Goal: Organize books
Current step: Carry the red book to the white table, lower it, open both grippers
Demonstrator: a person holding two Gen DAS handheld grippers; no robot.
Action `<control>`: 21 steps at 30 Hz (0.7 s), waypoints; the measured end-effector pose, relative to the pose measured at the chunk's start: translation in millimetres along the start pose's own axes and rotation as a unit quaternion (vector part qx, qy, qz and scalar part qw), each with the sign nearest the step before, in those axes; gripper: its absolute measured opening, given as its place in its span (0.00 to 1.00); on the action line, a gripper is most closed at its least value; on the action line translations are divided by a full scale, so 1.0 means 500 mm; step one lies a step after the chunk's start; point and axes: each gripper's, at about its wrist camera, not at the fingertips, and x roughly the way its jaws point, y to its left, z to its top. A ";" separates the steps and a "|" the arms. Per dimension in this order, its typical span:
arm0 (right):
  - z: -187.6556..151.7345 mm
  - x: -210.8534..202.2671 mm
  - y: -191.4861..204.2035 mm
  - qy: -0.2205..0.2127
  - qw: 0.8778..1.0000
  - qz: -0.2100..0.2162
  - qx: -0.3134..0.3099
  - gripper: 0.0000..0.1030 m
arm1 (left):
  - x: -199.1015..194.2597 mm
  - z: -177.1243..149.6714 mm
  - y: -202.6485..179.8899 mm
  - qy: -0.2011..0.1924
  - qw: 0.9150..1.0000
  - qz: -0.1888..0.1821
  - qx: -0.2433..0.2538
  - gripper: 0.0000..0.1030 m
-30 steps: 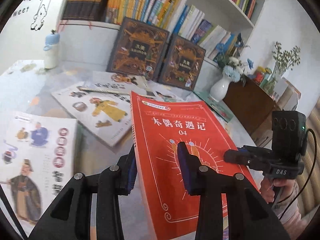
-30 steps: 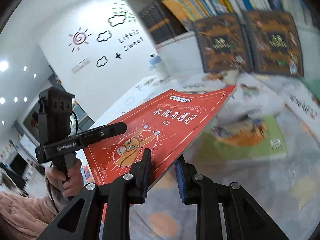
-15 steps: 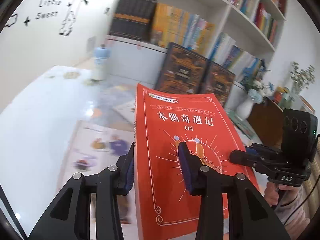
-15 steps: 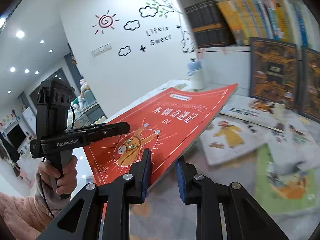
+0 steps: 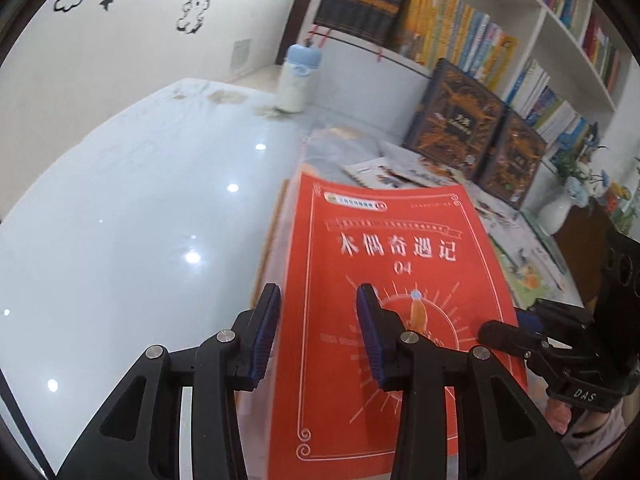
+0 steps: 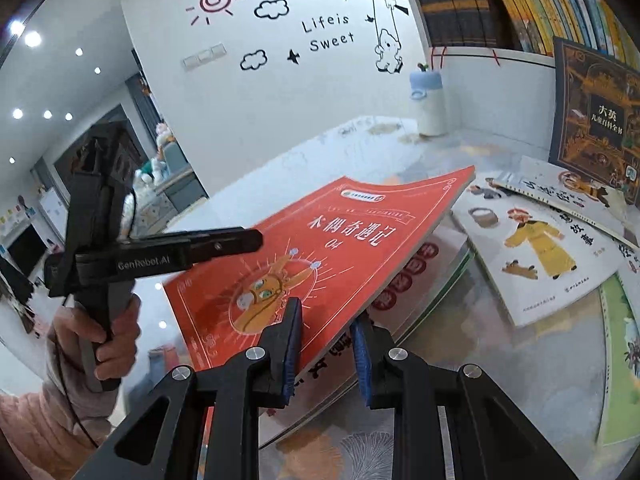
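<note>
Right claw (image 6: 326, 350) clamped on red book (image 6: 320, 248) near lower edge, pads above and below cover. Left claw (image 5: 316, 334) clamped on same book (image 5: 384, 300) at spine side. Book held tilted above counter (image 5: 120, 220), over picture books (image 6: 532, 248). Left hand (image 6: 98, 344) wraps handle; both claws angled downward.

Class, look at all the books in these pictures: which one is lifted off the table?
The red book. Both grippers, left and right, clamp it in the air, while the picture books lie flat on the table.
</note>
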 end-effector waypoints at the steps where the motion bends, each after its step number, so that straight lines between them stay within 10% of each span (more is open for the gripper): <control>1: -0.003 0.006 0.003 0.002 1.000 0.001 0.000 0.22 | -0.002 -0.002 0.001 -0.002 1.000 -0.018 0.001 0.34; 14: -0.029 0.033 0.005 0.028 0.999 0.006 0.029 0.26 | -0.004 -0.005 -0.026 -0.008 1.000 0.006 0.015 0.37; 21: -0.031 0.020 0.019 0.030 0.999 -0.001 0.014 0.71 | 0.003 0.002 -0.017 0.005 1.000 0.023 -0.013 0.59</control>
